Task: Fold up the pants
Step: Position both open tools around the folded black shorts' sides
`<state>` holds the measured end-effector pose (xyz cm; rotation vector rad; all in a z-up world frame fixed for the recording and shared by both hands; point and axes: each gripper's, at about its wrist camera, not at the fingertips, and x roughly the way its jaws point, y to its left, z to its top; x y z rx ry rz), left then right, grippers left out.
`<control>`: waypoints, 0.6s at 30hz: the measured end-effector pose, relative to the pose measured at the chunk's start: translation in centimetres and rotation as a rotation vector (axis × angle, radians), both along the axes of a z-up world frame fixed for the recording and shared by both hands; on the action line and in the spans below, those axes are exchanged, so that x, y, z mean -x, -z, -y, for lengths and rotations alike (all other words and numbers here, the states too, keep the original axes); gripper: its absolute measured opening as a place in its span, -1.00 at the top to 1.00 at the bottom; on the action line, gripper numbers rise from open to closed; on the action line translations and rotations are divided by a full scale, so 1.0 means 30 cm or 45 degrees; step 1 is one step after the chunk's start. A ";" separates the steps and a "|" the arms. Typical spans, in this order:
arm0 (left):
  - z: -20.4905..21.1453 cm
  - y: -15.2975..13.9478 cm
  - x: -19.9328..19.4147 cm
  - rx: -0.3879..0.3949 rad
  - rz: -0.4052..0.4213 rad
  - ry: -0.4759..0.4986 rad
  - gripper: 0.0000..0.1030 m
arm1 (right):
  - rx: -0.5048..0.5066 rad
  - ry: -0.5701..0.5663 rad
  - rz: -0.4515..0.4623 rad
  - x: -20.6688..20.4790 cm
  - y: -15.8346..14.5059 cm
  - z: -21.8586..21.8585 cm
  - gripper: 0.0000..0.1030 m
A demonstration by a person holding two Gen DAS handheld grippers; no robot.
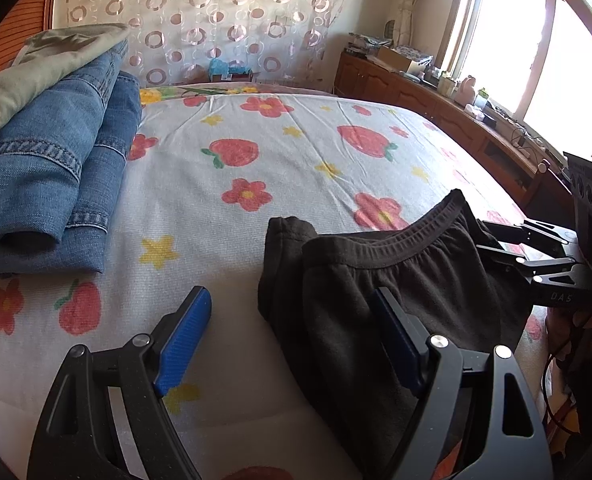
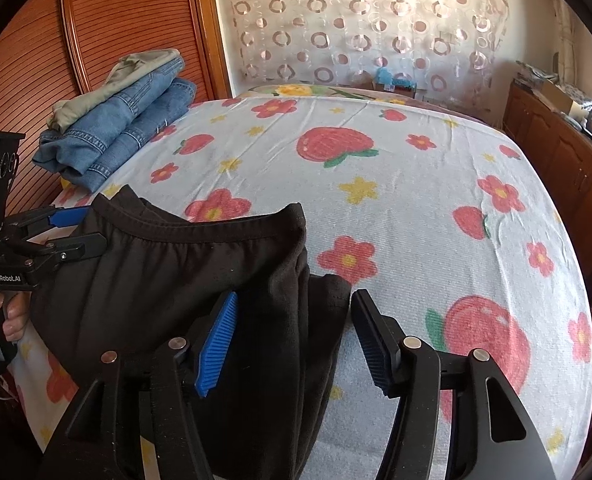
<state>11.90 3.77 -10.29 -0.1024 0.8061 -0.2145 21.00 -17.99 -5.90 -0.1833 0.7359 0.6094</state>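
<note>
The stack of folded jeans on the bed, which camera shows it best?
The left wrist view: the folded jeans lie close and large, stitching and hems plain, though the olive garment on top is cut off at the frame's edge. The right wrist view shows the whole stack, smaller and farther away.

The pants (image 1: 396, 280) lie on the bed (image 1: 256, 184) at 5 o'clock in the left wrist view. The folded jeans (image 1: 52, 168) lie at 9 o'clock, the cabinet (image 1: 448, 108) at 2 o'clock.
</note>
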 end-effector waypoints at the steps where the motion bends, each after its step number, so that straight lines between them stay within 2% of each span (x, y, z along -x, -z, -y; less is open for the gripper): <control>1: 0.001 0.000 -0.001 -0.002 -0.001 0.000 -0.59 | -0.002 0.001 0.000 -0.001 0.001 0.001 -0.18; 6: 0.007 -0.003 -0.008 -0.021 -0.018 0.005 -0.59 | -0.015 0.007 -0.004 -0.002 0.000 0.006 -0.18; 10: 0.000 -0.015 -0.023 0.010 -0.040 0.019 -0.59 | -0.009 0.008 0.000 0.001 0.000 0.006 -0.18; 18: -0.011 -0.059 -0.042 0.068 -0.018 0.035 -0.58 | -0.016 0.012 -0.002 0.003 -0.001 0.008 -0.18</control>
